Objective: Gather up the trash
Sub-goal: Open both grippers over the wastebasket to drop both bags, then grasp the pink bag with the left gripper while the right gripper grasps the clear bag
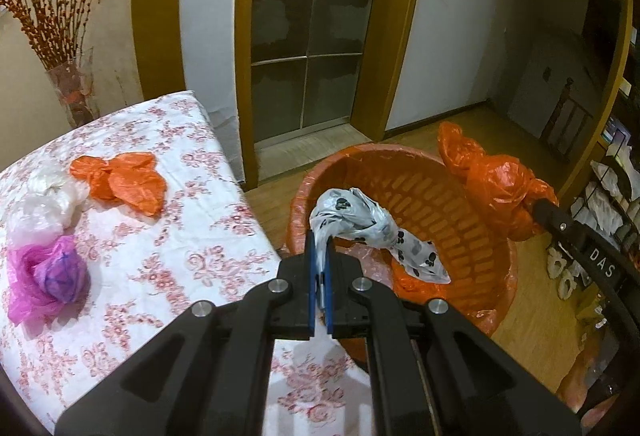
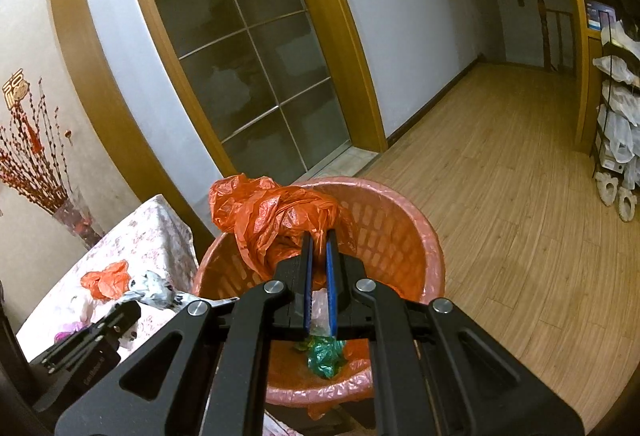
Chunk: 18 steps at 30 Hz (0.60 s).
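Note:
My left gripper [image 1: 321, 242] is shut on a white plastic bag with black paw prints [image 1: 372, 232], which hangs over the near rim of the orange basket [image 1: 404, 187]. My right gripper [image 2: 319, 242] is shut on a crumpled orange plastic bag [image 2: 276, 215] and holds it above the basket [image 2: 400, 220]; that bag also shows in the left wrist view [image 1: 492, 187]. An orange bag [image 1: 124, 181], a white bag [image 1: 48, 201] and a pink bag [image 1: 48, 276] lie on the floral tablecloth [image 1: 168, 252]. A green bag [image 2: 326, 356] lies inside the basket.
The basket stands on the wooden floor [image 2: 500, 195] beside the table's right edge. A glass sliding door [image 1: 308, 35] in a wooden frame is behind it. A vase of red twigs [image 1: 74, 91] stands behind the table. A rack with white bags [image 2: 618, 115] is at the right.

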Motion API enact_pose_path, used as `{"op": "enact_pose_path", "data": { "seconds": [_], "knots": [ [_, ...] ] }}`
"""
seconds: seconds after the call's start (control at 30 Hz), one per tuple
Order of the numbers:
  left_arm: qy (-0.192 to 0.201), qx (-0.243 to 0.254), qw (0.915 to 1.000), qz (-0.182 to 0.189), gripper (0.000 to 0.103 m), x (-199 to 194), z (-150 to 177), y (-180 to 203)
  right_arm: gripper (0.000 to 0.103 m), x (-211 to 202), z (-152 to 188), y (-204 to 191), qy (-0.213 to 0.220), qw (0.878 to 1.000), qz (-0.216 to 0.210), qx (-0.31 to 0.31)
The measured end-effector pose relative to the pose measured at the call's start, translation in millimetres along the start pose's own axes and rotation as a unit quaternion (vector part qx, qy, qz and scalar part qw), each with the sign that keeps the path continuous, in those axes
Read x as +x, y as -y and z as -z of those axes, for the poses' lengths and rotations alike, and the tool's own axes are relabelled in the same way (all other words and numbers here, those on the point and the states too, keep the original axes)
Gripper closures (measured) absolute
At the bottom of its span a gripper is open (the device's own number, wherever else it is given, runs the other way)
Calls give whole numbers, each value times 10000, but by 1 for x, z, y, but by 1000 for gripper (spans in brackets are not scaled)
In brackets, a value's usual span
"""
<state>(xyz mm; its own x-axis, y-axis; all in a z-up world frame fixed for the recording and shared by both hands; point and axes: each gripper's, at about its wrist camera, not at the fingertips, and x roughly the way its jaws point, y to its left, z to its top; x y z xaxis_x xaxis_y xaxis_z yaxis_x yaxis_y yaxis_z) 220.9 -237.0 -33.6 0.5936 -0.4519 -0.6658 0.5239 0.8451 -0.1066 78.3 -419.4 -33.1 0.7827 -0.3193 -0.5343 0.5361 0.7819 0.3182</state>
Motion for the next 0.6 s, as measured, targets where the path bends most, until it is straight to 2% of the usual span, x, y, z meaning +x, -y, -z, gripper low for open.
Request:
{"op": "enact_pose_path", "data": {
  "seconds": [0.23, 0.27, 0.3, 0.37, 0.53, 0.6],
  "knots": [
    [-56, 6, 9999, 97, 95, 15, -3, 6, 95, 7, -4, 0, -83, 9999, -95, 97],
    [-71, 2, 9999, 83, 89, 17, -4, 7, 91, 9, -4, 1, -112, 9998, -102, 125],
    [-94, -9, 9999, 84, 79, 19, -4, 6, 85, 11, -5, 1, -134, 9998, -108, 139],
    [-106, -59, 9999, 42, 69, 21, -3, 2, 74, 11, -4, 2, -156, 9997, -115, 155],
    [-168, -170, 9997, -55, 65, 23, 2, -11, 71, 11, -1, -2, -177, 9997, -94, 126],
    [-159, -172, 9996, -155, 60, 19, 5, -17, 71, 10, 1, -5, -184, 9998, -86, 86]
  ]
}}
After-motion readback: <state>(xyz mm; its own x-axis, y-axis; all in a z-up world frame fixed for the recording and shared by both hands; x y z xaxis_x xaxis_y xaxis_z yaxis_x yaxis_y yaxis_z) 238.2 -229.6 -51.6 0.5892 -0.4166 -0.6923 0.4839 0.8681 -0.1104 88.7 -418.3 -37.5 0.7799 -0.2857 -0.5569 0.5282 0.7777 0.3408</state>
